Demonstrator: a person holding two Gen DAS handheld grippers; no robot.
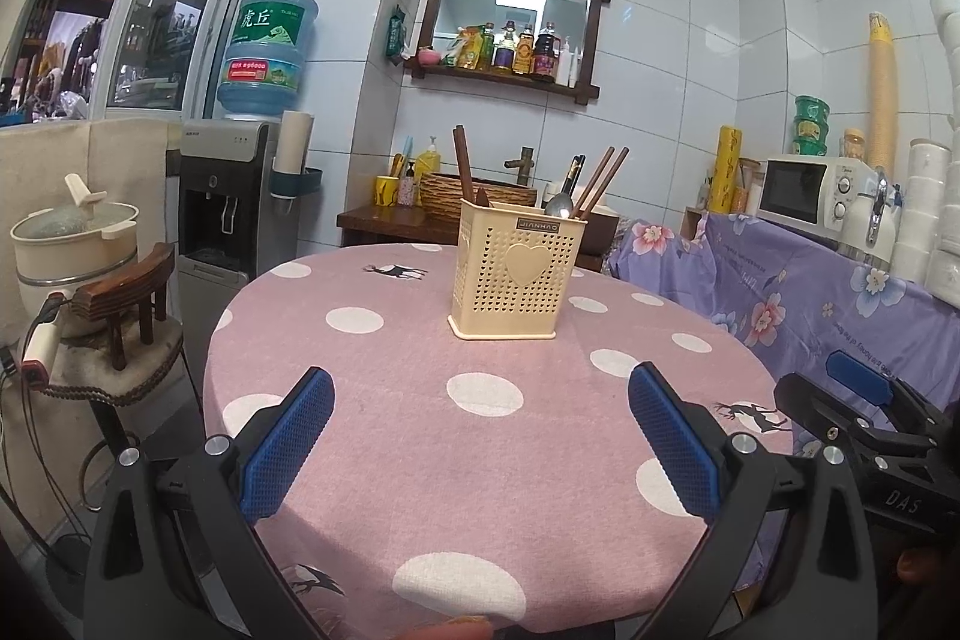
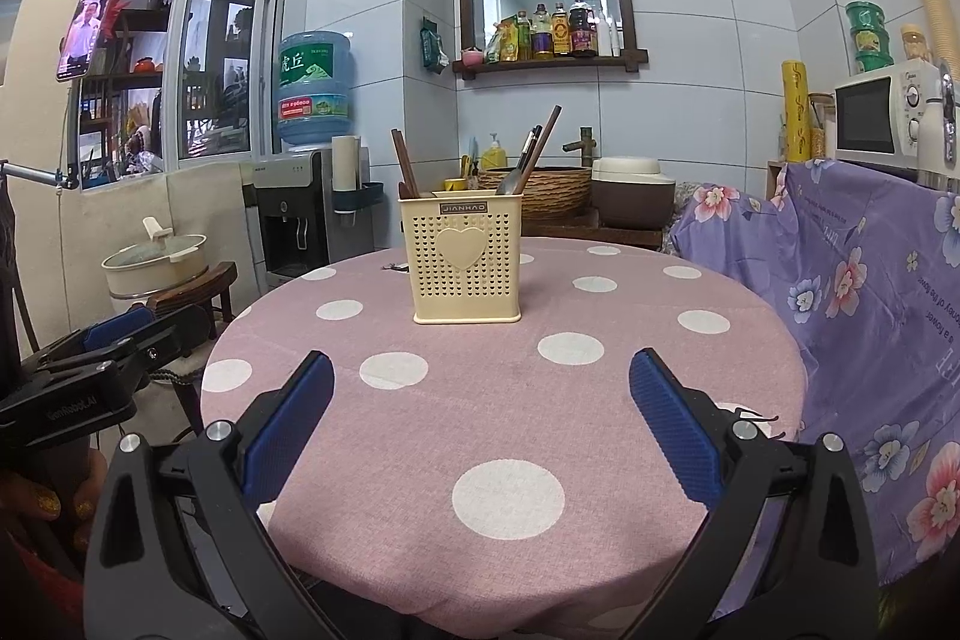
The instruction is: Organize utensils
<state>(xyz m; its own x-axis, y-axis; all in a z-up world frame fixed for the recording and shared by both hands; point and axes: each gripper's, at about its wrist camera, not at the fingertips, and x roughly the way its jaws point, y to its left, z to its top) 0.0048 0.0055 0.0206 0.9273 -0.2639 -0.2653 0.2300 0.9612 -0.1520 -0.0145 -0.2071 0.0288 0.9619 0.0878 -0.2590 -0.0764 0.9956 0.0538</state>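
Gripper (image 2: 480,424) before "JIANHAO" utensil holder (image 2: 467,268)

Both views are bright and evenly lit with soft, weak shadows on the tablecloth (image 1: 480,490), sharp in the centre, while the fisheye bends the wall tiles (image 2: 690,10) and darkens the corners.

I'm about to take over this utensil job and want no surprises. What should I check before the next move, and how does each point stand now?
1. Left gripper open and empty: ok.
2. Right gripper open and empty: ok.
3. Utensil holder upright on the table: ok.
4. Chopsticks and spoon standing in the holder: ok.
5. Loose utensils left on the tablecloth: none visible, ok.
6. Items sorted by compartment inside the holder: cannot tell.
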